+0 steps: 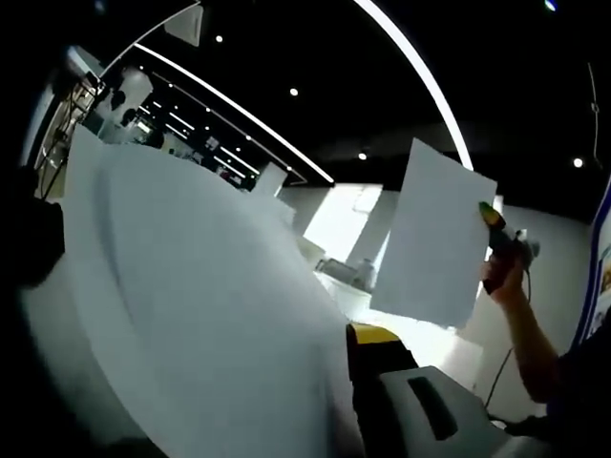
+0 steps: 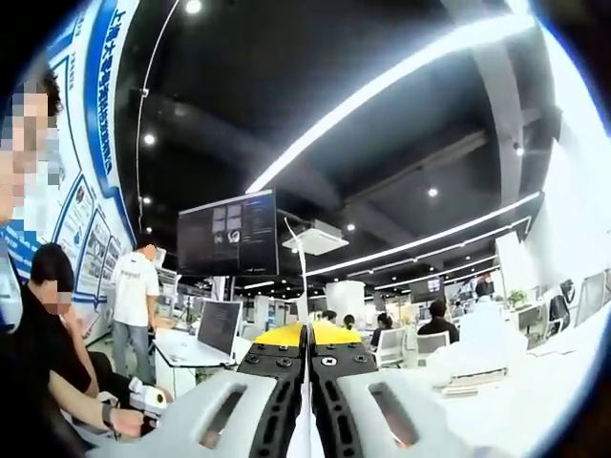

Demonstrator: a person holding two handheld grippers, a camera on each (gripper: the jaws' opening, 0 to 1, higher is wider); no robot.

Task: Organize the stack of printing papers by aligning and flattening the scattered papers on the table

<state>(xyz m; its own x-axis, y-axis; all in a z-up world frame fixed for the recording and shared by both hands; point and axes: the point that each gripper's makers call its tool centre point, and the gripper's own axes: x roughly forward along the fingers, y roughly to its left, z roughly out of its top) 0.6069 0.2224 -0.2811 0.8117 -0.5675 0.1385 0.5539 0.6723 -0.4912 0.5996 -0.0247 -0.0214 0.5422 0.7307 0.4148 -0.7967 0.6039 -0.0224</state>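
A thick bunch of white papers (image 1: 191,305) stands upright and bowed, close before the left gripper view's camera. My left gripper (image 1: 355,336) is shut on it; one grey jaw with a yellow tip presses its right face, and the other jaw is hidden behind the sheets. Further right, a single white sheet (image 1: 434,234) is held up in the air by my right gripper (image 1: 495,221), with a hand (image 1: 504,275) behind it. In the right gripper view that sheet (image 2: 302,277) shows edge-on as a thin line rising between the jaws of my right gripper (image 2: 307,334), which are pressed together.
Both views point up toward a dark ceiling with light strips. A hanging monitor (image 2: 227,234) and a laptop (image 2: 218,329) are left of centre, where people sit and stand. A white table (image 2: 535,382) with piled items lies at the right.
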